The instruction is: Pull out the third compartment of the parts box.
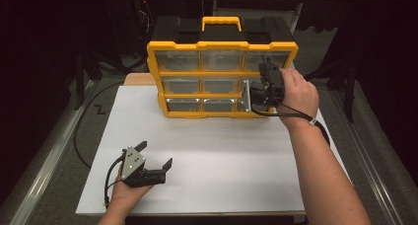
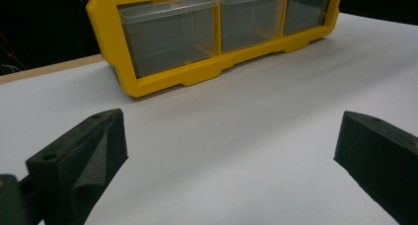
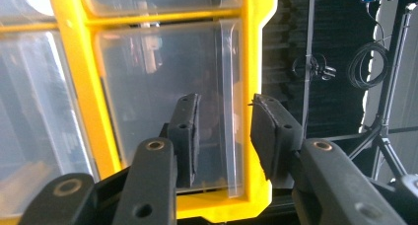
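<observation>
We see the clear plastic drawer (image 3: 162, 101) in the yellow organiser (image 1: 222, 79) at the white table's (image 1: 207, 156) far side, our right gripper (image 3: 224, 136) narrowly parted around its handle ridge; left gripper (image 2: 226, 156) rests wide apart.

No legible text, label, brand, number or sign on the yellow organizer (image 1: 223, 76), its clear drawers (image 3: 162, 101) or the white table (image 1: 207, 156). Small dark mark on the floor off the table's left edge (image 1: 100, 109); not readable as a character.
</observation>
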`<state>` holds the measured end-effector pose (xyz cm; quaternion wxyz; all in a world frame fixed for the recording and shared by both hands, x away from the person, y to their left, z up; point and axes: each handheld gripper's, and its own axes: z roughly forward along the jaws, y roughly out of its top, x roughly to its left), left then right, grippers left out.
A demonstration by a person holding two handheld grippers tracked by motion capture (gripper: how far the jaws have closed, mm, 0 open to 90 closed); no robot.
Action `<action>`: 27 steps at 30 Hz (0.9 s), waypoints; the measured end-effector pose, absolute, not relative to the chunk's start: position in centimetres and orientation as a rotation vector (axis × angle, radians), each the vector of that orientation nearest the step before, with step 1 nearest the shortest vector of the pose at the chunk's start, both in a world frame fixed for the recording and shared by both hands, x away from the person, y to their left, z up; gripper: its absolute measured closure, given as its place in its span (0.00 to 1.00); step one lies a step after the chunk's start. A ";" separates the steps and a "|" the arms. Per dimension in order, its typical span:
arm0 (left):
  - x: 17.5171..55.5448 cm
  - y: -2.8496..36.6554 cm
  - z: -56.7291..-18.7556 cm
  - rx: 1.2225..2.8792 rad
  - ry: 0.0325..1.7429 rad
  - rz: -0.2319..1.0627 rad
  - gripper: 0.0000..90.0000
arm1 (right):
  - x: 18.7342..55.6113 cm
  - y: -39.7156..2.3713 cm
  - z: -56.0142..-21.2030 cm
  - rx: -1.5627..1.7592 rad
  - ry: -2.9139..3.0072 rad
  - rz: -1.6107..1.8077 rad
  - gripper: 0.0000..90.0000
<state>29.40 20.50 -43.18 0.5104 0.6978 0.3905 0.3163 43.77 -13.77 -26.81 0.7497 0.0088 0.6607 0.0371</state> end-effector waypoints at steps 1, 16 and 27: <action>29.4 20.5 -43.2 1.680 0.941 0.761 0.01 | 43.9 -13.8 -26.7 0.022 1.442 0.077 0.75; 29.4 20.6 -43.2 1.678 0.940 0.758 0.01 | 45.3 -14.4 -26.4 0.020 1.440 0.031 0.83; 29.4 20.6 -43.2 1.676 0.942 0.755 0.01 | 45.6 -14.2 -26.6 0.004 1.429 0.019 0.87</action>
